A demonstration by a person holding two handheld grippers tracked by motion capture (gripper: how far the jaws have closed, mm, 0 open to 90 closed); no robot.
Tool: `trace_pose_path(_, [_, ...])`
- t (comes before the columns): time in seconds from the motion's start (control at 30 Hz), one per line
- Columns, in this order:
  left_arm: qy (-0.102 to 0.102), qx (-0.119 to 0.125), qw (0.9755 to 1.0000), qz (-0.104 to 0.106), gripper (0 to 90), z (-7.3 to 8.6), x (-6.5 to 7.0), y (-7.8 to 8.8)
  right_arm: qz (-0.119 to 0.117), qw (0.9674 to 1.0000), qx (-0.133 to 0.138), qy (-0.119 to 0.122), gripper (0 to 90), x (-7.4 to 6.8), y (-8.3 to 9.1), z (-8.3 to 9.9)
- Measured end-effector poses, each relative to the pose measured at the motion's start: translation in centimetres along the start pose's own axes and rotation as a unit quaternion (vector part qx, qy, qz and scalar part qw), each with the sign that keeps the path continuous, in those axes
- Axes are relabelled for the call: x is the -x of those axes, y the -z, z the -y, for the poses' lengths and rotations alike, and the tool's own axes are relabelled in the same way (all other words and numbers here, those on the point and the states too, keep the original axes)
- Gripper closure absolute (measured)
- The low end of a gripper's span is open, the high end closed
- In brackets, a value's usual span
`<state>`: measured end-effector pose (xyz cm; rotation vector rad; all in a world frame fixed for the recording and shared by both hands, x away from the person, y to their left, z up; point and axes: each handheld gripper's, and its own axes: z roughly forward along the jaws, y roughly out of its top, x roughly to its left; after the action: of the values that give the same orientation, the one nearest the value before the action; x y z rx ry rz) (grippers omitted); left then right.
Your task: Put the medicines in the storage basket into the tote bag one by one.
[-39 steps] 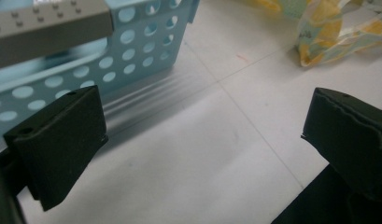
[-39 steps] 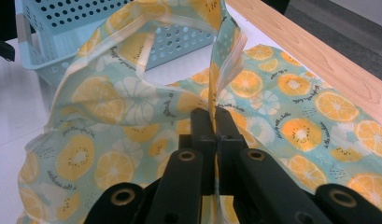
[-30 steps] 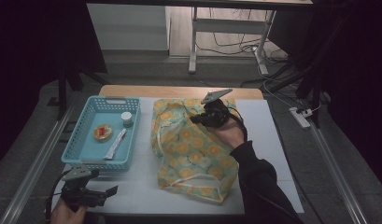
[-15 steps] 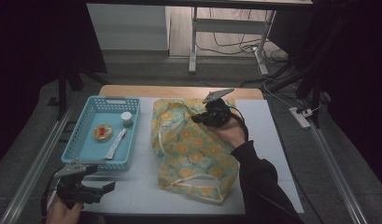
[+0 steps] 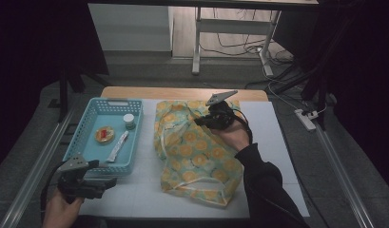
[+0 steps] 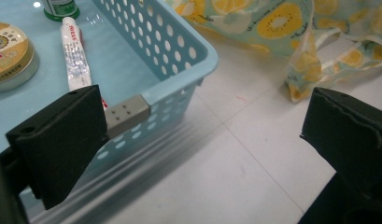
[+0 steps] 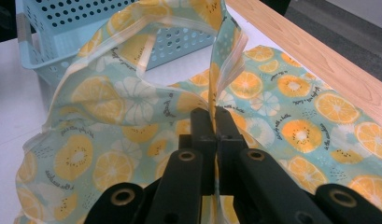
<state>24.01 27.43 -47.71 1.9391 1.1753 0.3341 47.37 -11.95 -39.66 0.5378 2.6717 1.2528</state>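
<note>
My right gripper (image 7: 215, 122): jaws pinched on lifted edge of teal orange-slice-print fabric bag (image 7: 132, 107) | my left gripper (image 6: 202, 140): jaws wide, empty | light-blue perforated plastic basket (image 6: 179, 88) corner just beyond left jaw

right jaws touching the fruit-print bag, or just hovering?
Touching. In the right gripper view the right gripper has its jaws shut on a raised fold of the bag, with cloth rising straight out from between them.
</note>
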Motion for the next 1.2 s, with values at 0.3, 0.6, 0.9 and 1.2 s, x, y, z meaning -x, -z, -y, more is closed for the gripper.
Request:
trace_pose_path(0.3, [0.007,0.012,0.9999,-0.008,0.0,-1.2,-1.2,-0.3,-0.001,1.0000,0.000,-0.002,89.7,0.0,0.0,0.0])
trace_pose_path(0.6, [0.015,0.000,0.9999,-0.005,0.0,-2.3,-2.6,-0.7,0.002,1.0000,0.001,-0.004,89.8,0.0,0.1,0.0])
trace_pose_path(0.9, [0.012,0.000,0.9999,0.000,0.0,-3.5,-3.4,-1.3,0.002,1.0000,0.001,-0.007,89.8,0.1,0.1,0.0])
trace_pose_path(1.2, [0.011,0.004,0.9999,-0.005,0.0,-4.6,-4.3,-1.8,0.001,1.0000,-0.001,-0.005,89.8,0.1,0.0,0.0])
